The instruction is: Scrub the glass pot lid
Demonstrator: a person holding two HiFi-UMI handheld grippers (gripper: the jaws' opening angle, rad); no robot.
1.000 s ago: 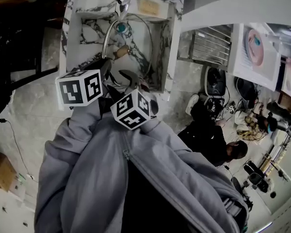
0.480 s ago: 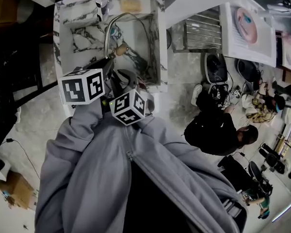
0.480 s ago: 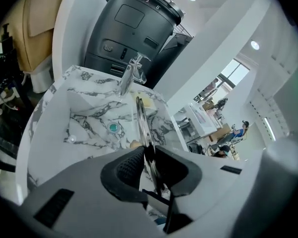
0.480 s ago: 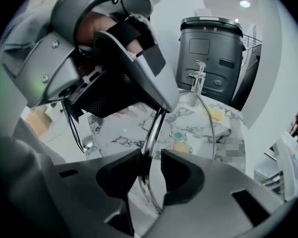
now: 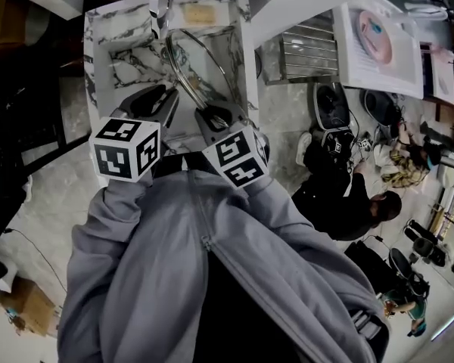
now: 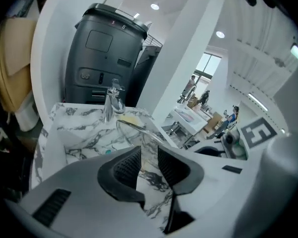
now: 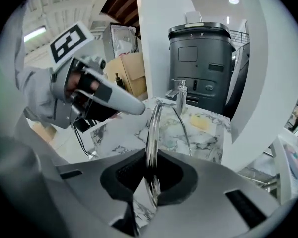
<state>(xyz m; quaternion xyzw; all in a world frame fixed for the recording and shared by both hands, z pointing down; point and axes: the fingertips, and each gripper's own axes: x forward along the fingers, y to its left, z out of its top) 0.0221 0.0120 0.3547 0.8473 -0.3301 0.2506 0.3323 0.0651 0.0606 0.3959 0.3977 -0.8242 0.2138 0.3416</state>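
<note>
The glass pot lid [image 5: 193, 70] stands on edge over the marble sink [image 5: 98, 66], its steel rim a thin arc. My right gripper [image 5: 214, 116] has just been closing, and in the right gripper view its pads pinch the lid's rim [image 7: 150, 155] edge-on. My left gripper [image 5: 160, 98] is beside it on the left; its jaws have just been opening. In the left gripper view its jaws [image 6: 149, 165] stand apart, with the lid [image 6: 139, 130] just beyond them and nothing pressed. Its white finger [image 7: 116, 99] ends close to the rim.
A chrome faucet [image 5: 160, 4] rises at the sink's back edge, with a yellow sponge [image 5: 199, 13] on the ledge beside it. A dark grey bin [image 7: 203, 63] stands behind the sink. A person in black [image 5: 340, 199] crouches on the floor to the right.
The lid has gone from lying low in the sink to standing on edge, lifted. My right gripper has swung right and closed on the rim; the left has risen a little and parted its jaws.
</note>
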